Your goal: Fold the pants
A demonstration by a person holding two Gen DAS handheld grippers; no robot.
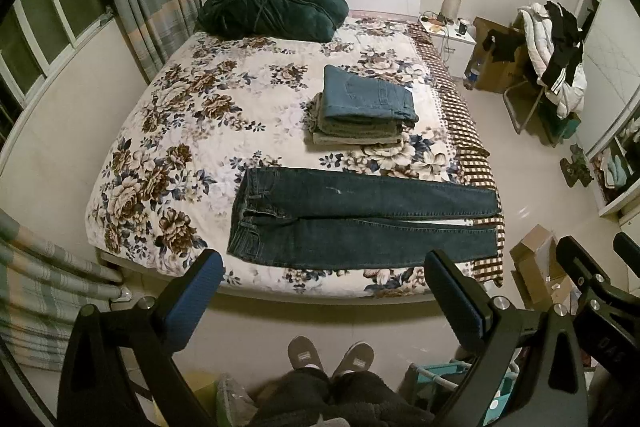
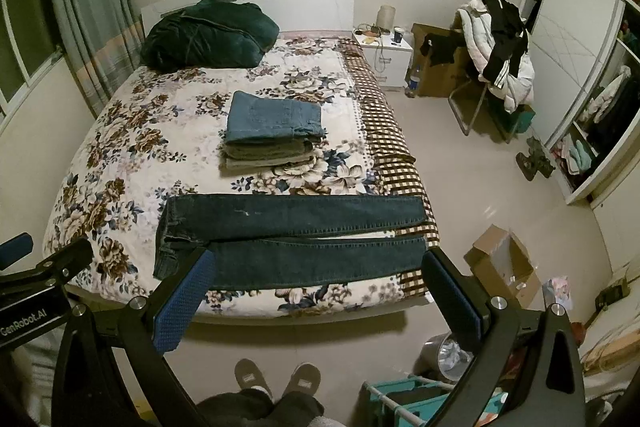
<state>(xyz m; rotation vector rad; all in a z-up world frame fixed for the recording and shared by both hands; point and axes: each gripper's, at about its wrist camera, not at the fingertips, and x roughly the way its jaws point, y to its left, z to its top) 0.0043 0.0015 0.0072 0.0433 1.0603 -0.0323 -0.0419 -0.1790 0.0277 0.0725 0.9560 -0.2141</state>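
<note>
Dark blue jeans (image 1: 360, 219) lie flat across the near end of the floral bed (image 1: 168, 131), waist to the left, legs running right to the bed's edge. They also show in the right wrist view (image 2: 296, 239). My left gripper (image 1: 324, 267) is open and empty, held above the floor in front of the bed. My right gripper (image 2: 316, 267) is open and empty, held back from the jeans, and shows at the right of the left wrist view (image 1: 592, 267). A stack of folded pants (image 1: 362, 107) sits further up the bed, also in the right wrist view (image 2: 272, 131).
A dark green bundle (image 1: 272, 5) lies at the headboard. A nightstand (image 2: 382, 55), a chair heaped with clothes (image 2: 500, 55) and a wardrobe (image 2: 580, 75) stand to the right. An open cardboard box (image 2: 504, 263) and a teal rack (image 2: 404, 399) sit on the floor. My slippered feet (image 1: 330, 355) are below.
</note>
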